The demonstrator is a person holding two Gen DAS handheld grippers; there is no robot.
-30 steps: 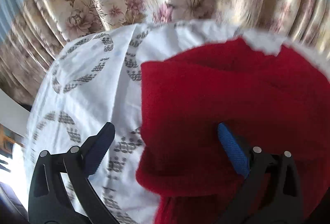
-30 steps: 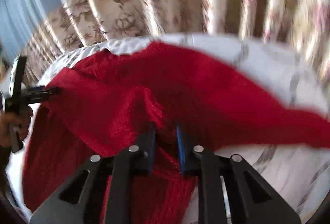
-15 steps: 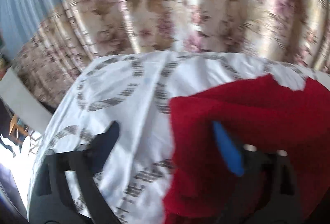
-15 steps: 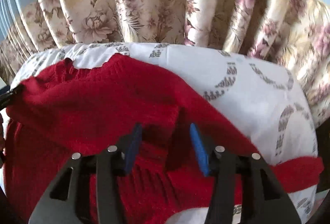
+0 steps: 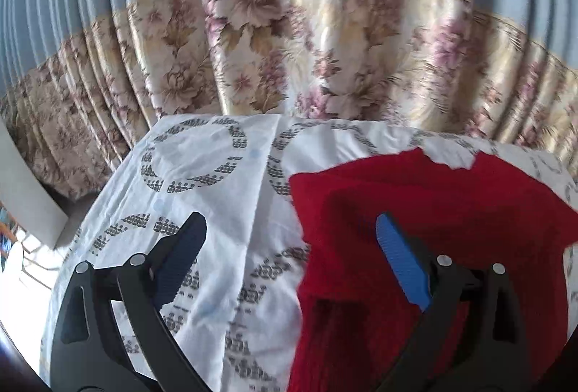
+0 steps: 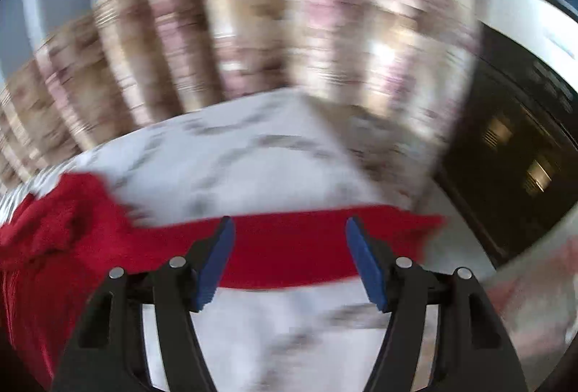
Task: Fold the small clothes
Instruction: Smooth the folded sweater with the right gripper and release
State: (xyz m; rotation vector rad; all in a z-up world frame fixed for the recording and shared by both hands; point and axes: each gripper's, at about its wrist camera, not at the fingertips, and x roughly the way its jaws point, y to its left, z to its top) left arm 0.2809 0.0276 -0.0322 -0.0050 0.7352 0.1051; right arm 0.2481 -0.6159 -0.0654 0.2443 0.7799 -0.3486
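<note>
Left wrist view: left gripper (image 5: pixel 289 233) w/ jaws wide apart, nothing clamped, pads clear of the fabric. Its left finger (image 5: pixel 180 255) sits over the white cloth (image 5: pixel 216 197), printed w/ grey rings, which covers the table; the right finger, blue pad (image 5: pixel 401 262), sits over the red knit sweater (image 5: pixel 415 204). Sweater lies on the right half of the cloth, its left edge running near-to-far roughly midway btw the two fingers, a notch in its far edge showing white cloth. Floral curtain (image 5: pixel 289 49) hangs just beyond the far edge of the table, pale blue pleated fabric above it. Right wrist view: heavily blurred. Right gripper (image 6: pixel 289 247), jaws opening, wide apart, gripping nothing; a red sleeve (image 6: pixel 296 247) stretches left-to-right across the cloth, seen in the gap btw the blue pads, pads not pressing on it. Bulk of the sweater bunches at the left, sleeve end reaching toward the right edge of the cloth. Dark cabinet-like shape (image 6: pixel 513 146) far right, detail can't be told.
</note>
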